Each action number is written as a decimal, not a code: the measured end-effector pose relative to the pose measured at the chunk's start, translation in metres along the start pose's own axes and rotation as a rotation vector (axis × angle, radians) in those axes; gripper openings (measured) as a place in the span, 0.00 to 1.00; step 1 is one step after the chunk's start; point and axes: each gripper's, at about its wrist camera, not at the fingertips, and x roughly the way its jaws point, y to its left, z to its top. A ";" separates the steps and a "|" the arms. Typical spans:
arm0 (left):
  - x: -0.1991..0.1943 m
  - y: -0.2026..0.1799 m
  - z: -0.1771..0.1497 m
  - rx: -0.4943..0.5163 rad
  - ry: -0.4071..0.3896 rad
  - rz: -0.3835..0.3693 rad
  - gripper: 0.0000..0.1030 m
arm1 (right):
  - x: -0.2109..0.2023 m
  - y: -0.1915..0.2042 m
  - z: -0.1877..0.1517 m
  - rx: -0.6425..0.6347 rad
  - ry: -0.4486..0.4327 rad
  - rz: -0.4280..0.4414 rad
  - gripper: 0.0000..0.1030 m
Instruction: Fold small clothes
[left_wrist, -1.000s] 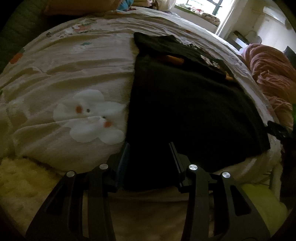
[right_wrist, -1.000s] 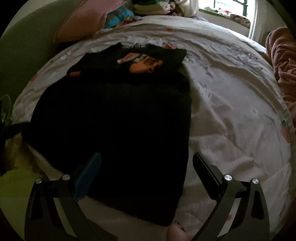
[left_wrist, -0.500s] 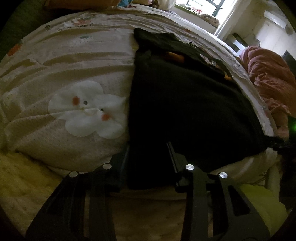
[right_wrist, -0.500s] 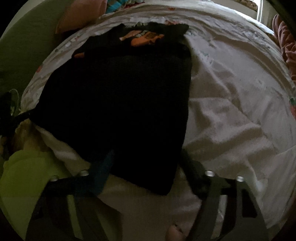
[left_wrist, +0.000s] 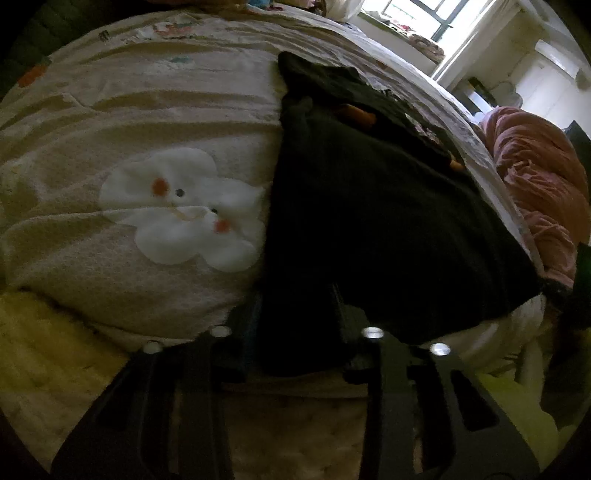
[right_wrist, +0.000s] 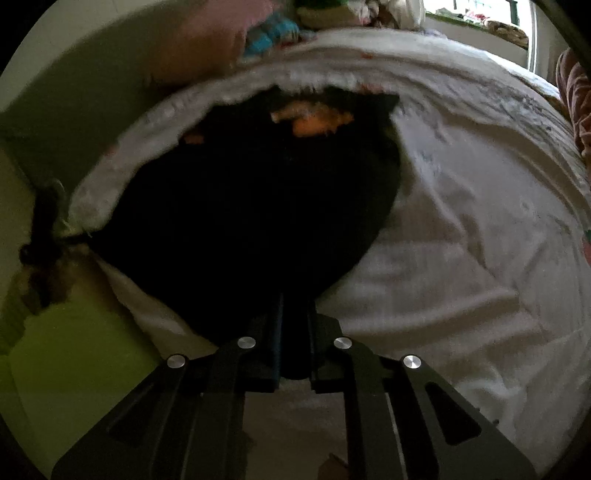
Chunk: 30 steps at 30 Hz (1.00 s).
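A black garment (left_wrist: 376, 206) with an orange print (right_wrist: 317, 123) at its far end lies flat on a pale bedspread (left_wrist: 147, 122). My left gripper (left_wrist: 295, 306) straddles the garment's near left corner, its jaws partly closed with the cloth between them. In the right wrist view the garment (right_wrist: 258, 206) fills the middle. My right gripper (right_wrist: 295, 314) is shut on the near right corner, and the cloth bunches toward the jaws.
The bedspread has a white flower patch (left_wrist: 184, 210) left of the garment. A pink blanket (left_wrist: 535, 177) lies at the right. A pink pillow (right_wrist: 207, 40) and stacked clothes sit at the bed's far end. A green surface (right_wrist: 74, 354) lies beside the bed.
My right gripper moved forward onto the garment's near right corner and closed on it. My left gripper narrowed around the near left corner.
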 end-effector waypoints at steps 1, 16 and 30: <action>-0.003 -0.001 0.001 0.001 -0.009 -0.009 0.05 | -0.004 0.001 0.003 -0.004 -0.026 0.004 0.09; -0.058 -0.007 0.055 -0.013 -0.219 -0.056 0.03 | -0.047 -0.015 0.041 0.047 -0.304 0.027 0.09; -0.079 -0.027 0.122 0.020 -0.334 0.000 0.03 | -0.071 -0.025 0.091 0.049 -0.490 -0.012 0.09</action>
